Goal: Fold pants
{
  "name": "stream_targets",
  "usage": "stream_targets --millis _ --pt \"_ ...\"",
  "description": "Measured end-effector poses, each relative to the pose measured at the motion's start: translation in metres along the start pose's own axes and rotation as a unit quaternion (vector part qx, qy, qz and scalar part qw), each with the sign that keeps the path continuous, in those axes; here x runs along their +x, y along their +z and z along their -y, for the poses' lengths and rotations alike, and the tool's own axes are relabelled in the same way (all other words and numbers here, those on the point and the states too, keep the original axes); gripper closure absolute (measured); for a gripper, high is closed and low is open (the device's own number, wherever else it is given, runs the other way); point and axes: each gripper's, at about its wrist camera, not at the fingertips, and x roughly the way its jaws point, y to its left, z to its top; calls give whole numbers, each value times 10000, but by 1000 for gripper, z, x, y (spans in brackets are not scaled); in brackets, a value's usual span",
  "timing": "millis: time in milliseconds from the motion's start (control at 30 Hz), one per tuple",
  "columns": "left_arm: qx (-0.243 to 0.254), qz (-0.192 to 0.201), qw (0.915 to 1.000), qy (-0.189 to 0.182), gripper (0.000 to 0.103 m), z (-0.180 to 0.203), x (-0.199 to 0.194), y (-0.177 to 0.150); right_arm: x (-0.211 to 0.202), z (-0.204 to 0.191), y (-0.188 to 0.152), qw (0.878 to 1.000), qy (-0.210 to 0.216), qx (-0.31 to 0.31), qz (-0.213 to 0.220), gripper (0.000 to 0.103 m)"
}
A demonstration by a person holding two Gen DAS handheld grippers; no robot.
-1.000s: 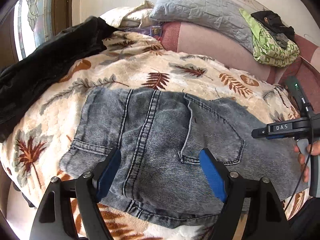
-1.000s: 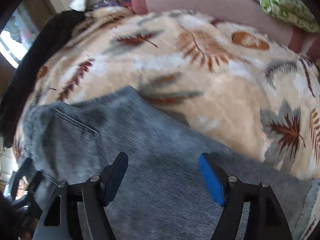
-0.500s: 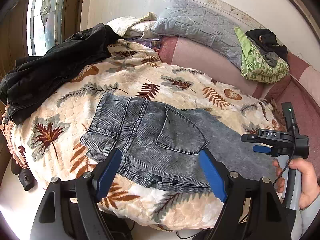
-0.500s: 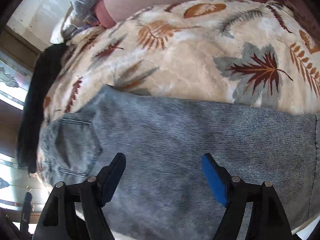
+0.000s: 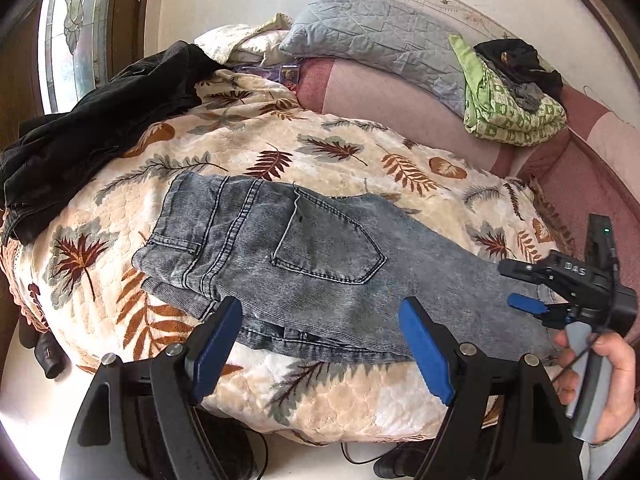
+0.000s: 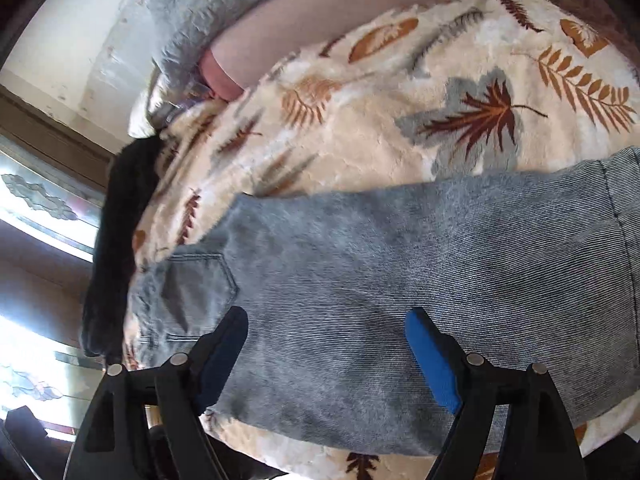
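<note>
both claws spread, gripping nothing (right just widened) | pants [image 5: 320, 264] flat on blanket [image 5: 352, 160], beyond left claw [image 5: 320, 340] and right claw [image 6: 326, 354]

Leaf-print blanket [image 5: 360, 152] over bed; black garment [image 5: 100, 120] at left edge, grey pillow [image 5: 380, 48] behind, green patterned bundle [image 5: 512, 116], possibly folded bedding.

Both grippers pulled back from the pants

The left gripper [image 5: 322, 350] now sits off the near edge of the bed, where a second ago it hovered close over the pants [image 5: 320, 264]; the whole waist and back pocket now show, with floor below; the right gripper [image 6: 326, 356] has also backed off and rolled, its jaws having just been opening with nothing between them; the leaf-print blanket [image 6: 360, 120] fills more of its view.
</note>
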Motion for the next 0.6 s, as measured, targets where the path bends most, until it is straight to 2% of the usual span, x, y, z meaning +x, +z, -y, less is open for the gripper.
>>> stream_targets --millis 67,133,233,300,333,400,467,533,600 --pt "89 -56 9999 -93 22 2 8 -2 -21 17 -6 9997 176 120 92 19" --pt "171 -114 9997 -99 22 4 17 -2 -57 48 -6 9974 379 437 438 19" --pt "260 -157 9994 -176 22 3 34 1 -132 108 2 9862 162 1068 1256 19" --pt "368 -147 9991 -162 22 3 45 4 -189 147 2 9714 -175 1440 1880 19" --pt "383 -117 9992 -49 22 4 51 7 -212 161 2 9660 -311 1537 2054 19" --pt "392 -34 9992 63 22 4 60 17 -237 176 4 9688 -376 1437 1983 19" --pt "402 53 9991 141 22 7 69 27 -236 177 1 9764 -300 1252 1736 19" --pt "419 -4 9990 182 22 10 81 35 -218 174 -5 9836 12 1161 1384 19" --pt "457 -70 9988 144 22 16 89 39 -190 173 -16 9856 367 1170 1164 19"
